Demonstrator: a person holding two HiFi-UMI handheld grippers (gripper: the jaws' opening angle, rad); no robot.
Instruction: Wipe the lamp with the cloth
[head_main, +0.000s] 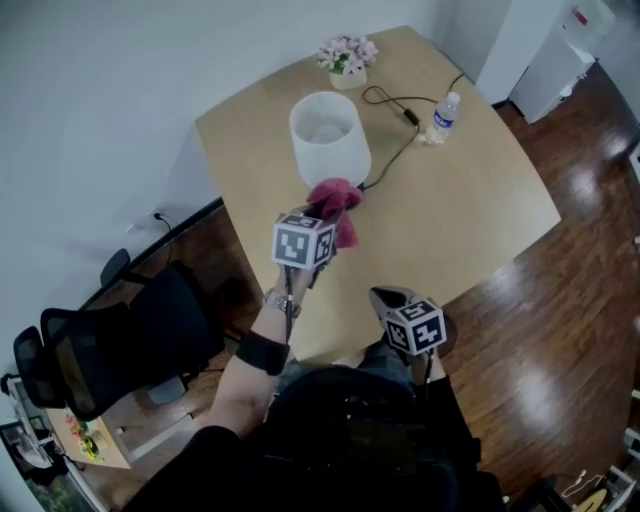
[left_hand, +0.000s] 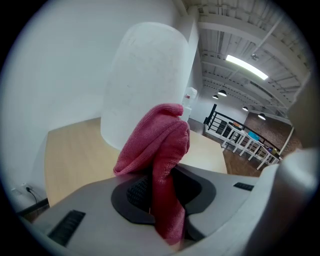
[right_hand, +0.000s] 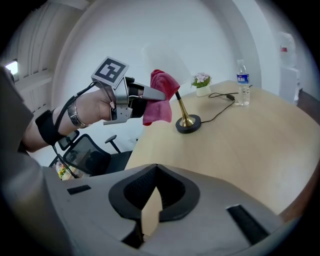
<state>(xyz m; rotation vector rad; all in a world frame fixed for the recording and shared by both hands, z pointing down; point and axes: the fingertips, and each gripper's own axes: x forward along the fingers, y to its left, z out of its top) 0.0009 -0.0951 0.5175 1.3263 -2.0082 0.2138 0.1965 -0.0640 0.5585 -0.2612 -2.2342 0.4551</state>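
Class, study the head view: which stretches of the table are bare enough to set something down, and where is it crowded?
Bare: the broad near-right part of the table, between the lamp and the right edge; also the strip left of the lamp. Crowded: the far end, with flowers, cord, bottle.

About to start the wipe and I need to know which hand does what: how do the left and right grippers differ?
The left gripper is clamped on the red cloth; the right gripper has its jaws together on nothing. The left gripper is up close to the lamp; the right gripper hangs lower, back by the near edge of the table. Both angle down toward the table.
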